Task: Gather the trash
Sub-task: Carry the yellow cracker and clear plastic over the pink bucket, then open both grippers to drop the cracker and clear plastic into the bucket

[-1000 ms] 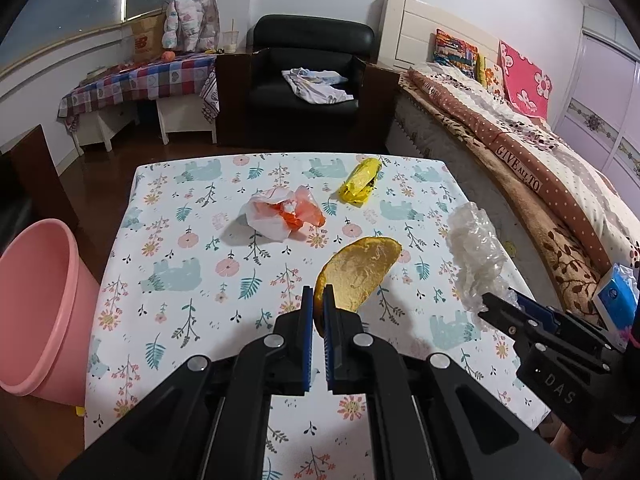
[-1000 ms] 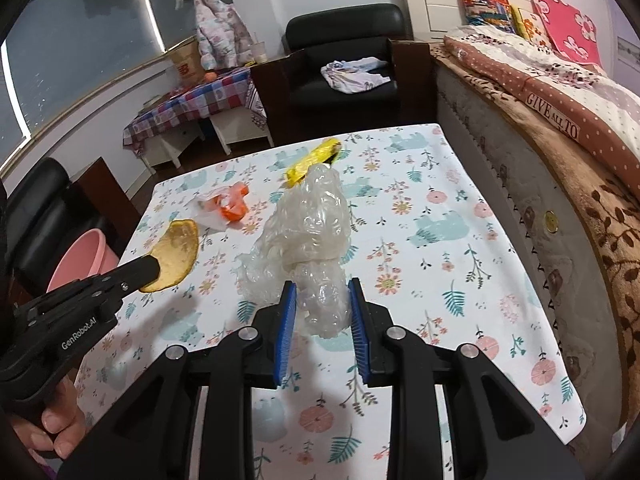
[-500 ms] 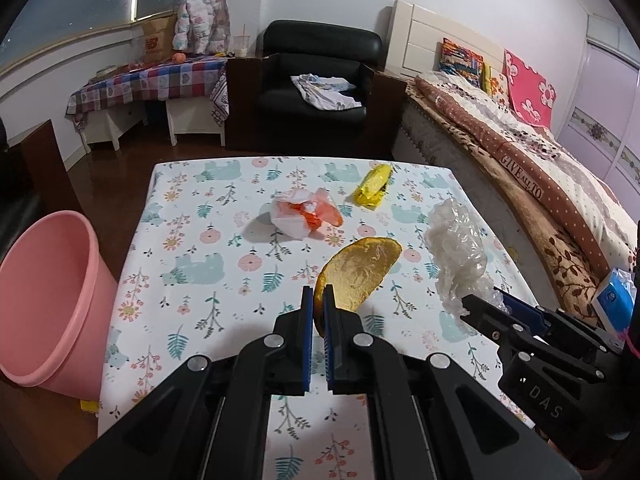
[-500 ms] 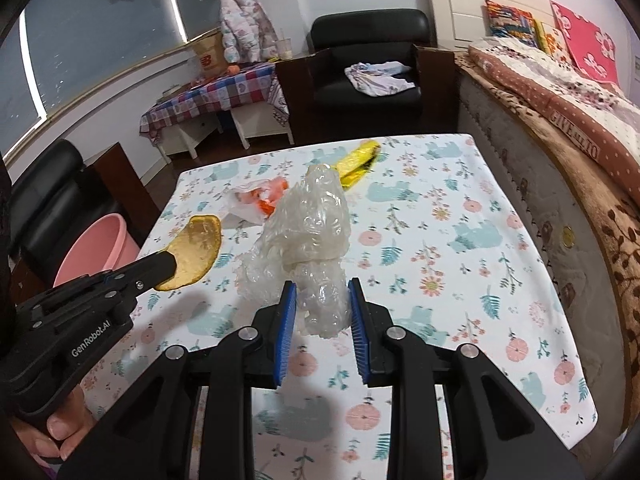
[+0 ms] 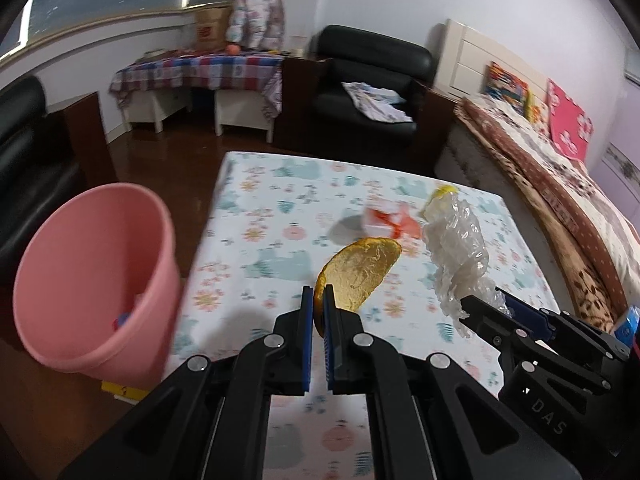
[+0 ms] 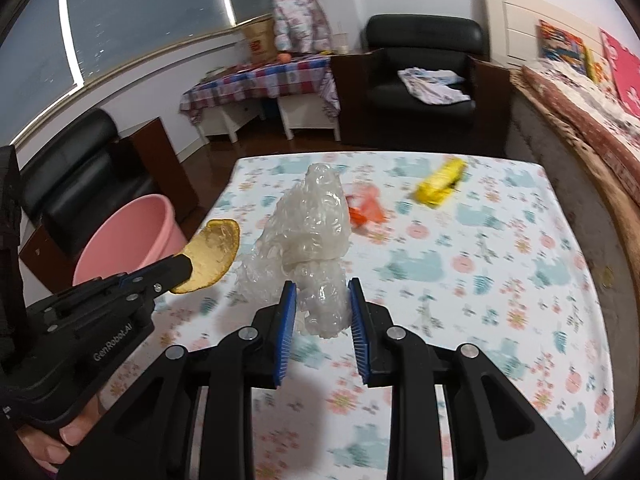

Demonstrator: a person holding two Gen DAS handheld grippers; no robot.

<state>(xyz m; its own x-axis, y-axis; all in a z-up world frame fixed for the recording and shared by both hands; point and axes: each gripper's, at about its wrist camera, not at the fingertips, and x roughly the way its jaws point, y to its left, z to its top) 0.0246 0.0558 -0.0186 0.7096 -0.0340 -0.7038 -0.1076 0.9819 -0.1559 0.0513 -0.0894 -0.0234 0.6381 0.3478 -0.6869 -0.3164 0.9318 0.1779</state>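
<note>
Nearing pink bin (image 5: 96,276), seemingly closer.

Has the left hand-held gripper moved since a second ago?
Yes. The left hand-held gripper, shut on the yellow peel, has swung leftward toward the pink bucket; the bucket now sits much nearer the middle of the left wrist view.

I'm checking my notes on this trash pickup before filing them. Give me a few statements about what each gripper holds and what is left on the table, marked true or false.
1. The left gripper pinches the round golden wrapper. True.
2. The right gripper is empty. False: it grips the crumpled clear plastic.
3. The pink bin stands on the table. False: it stands on the floor beside the table.
4. A yellow wrapper lies on the tablecloth. True.
</note>
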